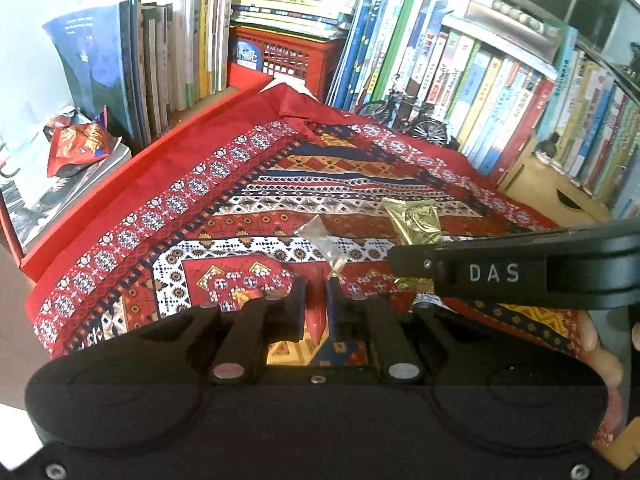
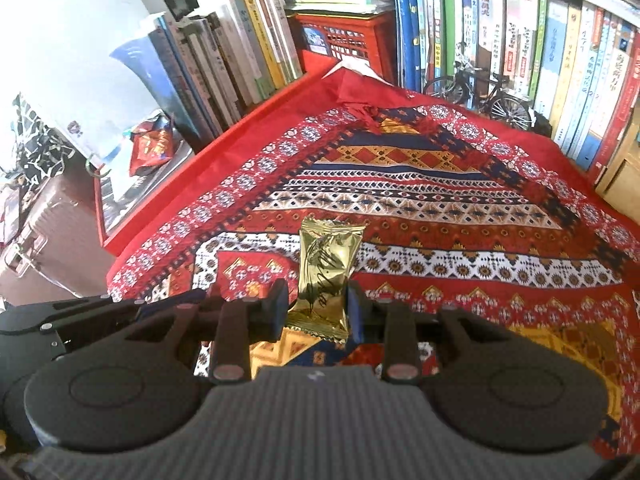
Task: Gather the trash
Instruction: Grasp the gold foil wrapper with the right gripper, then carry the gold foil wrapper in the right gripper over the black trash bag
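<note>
Bookshelf, patterned cloth (image 2: 440, 208) | right gripper (image 2: 318, 308) jaws grip gold wrapper (image 2: 326, 276) low: light, crinkly, slippery | left gripper (image 1: 318, 304) jaws narrow on a red thing I cannot name (image 1: 316, 312)

Left wrist cam: low over the patterned cloth (image 1: 280, 184), looking forward past its own left gripper (image 1: 316, 304) at lower centre toward the book rows (image 1: 460, 92) across the top. Right wrist cam: same heading, close to the cloth (image 2: 420, 184), right gripper (image 2: 318, 308) at lower centre. Shared: cloth, red crate (image 1: 288, 56) (image 2: 344, 36) top centre, model bicycle (image 1: 404, 116) (image 2: 480, 92), gold wrapper (image 1: 416, 220) (image 2: 328, 272). Each view catches the other gripper at its edge: mid right in left cam, lower left in right cam.
</note>
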